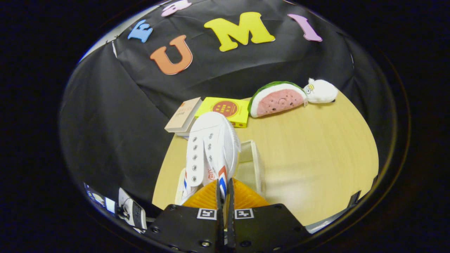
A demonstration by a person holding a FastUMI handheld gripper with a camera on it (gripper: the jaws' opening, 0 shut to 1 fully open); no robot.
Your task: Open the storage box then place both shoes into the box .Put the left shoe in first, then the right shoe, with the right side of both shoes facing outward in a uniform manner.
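Light wooden table (316,147) carries it all: far left, a tan book (182,115) beside a yellow box (225,110); far right, a watermelon-slice plush (277,100) touching a white plush toy (321,91); nearer, the clear storage box (255,165).

The tongs (225,195) are closed on the shoe (211,147), which stands out ahead of them with its toe pointing away. Just below and to the right of the shoe is the storage box (255,165) on the surface (316,147). Beyond the shoe lie two books (184,114) side by side. To the right of them, further from the tongs, lies a watermelon toy (277,98), with a small plush toy (321,91) touching its right end.
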